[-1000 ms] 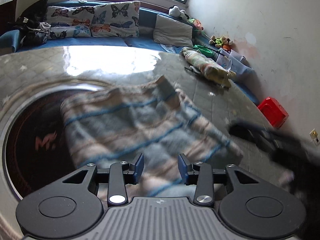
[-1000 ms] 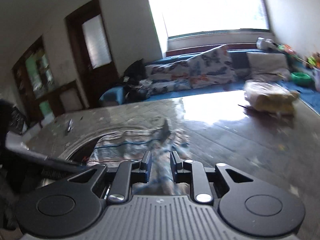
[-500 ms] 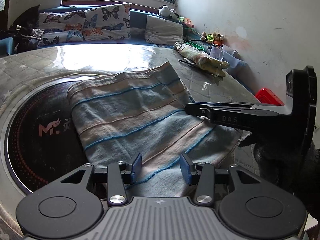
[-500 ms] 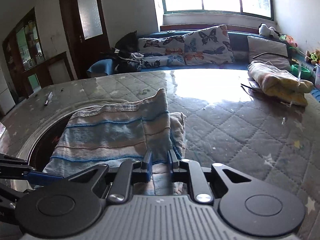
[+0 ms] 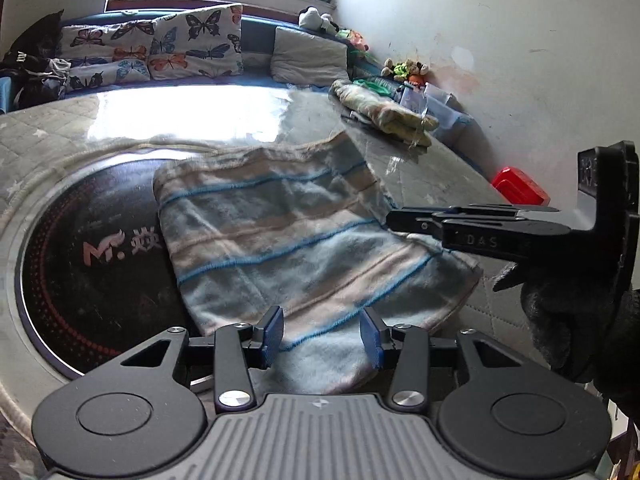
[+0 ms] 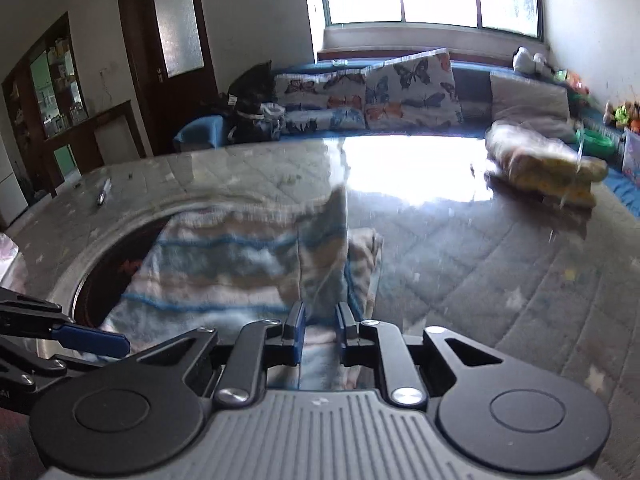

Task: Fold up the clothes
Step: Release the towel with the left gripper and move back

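Note:
A cloth (image 5: 280,240) with blue and beige stripes lies partly folded across the round dark inset (image 5: 92,272) of the quilted table. My left gripper (image 5: 322,336) is open just above the cloth's near edge, with nothing pinched. My right gripper (image 5: 394,220) comes in from the right in a gloved hand (image 5: 568,320), its tips on the cloth's right edge. In the right wrist view my right gripper (image 6: 320,332) is shut on a strip of the cloth (image 6: 320,248) that rises between its fingers. My left gripper's blue pad (image 6: 92,340) shows at the lower left.
A folded yellowish cloth (image 5: 384,114) lies at the table's far right. A red box (image 5: 520,188) sits below by the wall. A sofa with butterfly cushions (image 5: 160,48) runs behind the table. A small pen (image 6: 103,196) lies far left.
The right gripper swept in and now holds the cloth's right edge, the held strip standing higher than half a second ago. The left gripper has stayed open over the near edge.

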